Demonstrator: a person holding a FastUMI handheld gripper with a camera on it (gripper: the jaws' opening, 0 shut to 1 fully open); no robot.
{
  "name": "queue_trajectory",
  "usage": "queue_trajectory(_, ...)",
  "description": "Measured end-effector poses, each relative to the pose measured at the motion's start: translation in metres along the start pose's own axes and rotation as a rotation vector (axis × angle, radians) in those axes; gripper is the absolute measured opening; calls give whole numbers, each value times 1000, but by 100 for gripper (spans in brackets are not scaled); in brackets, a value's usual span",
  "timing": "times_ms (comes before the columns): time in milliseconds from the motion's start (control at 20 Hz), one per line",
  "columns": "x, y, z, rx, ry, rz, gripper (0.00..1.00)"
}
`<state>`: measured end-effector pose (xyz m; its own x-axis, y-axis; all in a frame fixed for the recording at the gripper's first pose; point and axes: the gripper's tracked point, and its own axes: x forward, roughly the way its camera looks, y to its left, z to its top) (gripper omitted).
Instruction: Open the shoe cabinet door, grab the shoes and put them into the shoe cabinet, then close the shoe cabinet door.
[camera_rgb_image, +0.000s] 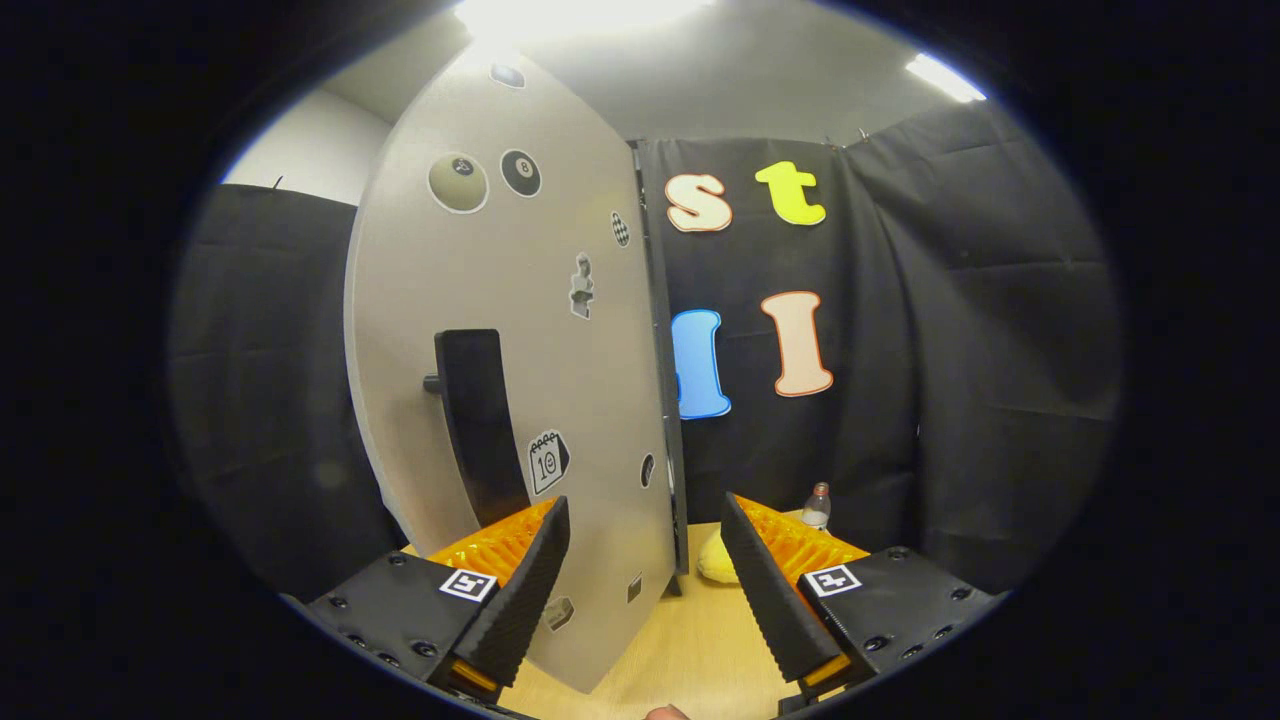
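The shoe cabinet door (500, 300) is a pale grey panel with several stickers, swung open and standing edge-on toward me. Its black vertical handle (478, 420) sits just above and ahead of my left finger (520, 590). My gripper (645, 520) is open, and the door's lower free edge passes between the fingers without either one pressing on it. The right finger (775, 590) stands apart from the door. A yellow rounded thing (715, 560) lies on the table just behind the door's edge, partly hidden; I cannot tell if it is a shoe.
A light wooden tabletop (690, 650) lies under the fingers. A small clear bottle (817, 505) stands at the back beyond the right finger, against the black cloth wall (980, 350). A fingertip of a person (668, 712) shows below, between the fingers.
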<state>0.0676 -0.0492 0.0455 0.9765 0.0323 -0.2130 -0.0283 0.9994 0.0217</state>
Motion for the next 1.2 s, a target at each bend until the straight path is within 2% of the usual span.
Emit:
queue_trajectory(150,13,23,3,-2,-8,26,96)
queue_trajectory(650,77,143,1,14,12,226,97)
queue_trajectory(800,76,165,7,1,9,277,98)
queue_trajectory(950,62,171,6,-50,-20,275,98)
queue_trajectory(1200,27,146,4,-85,-45,219,98)
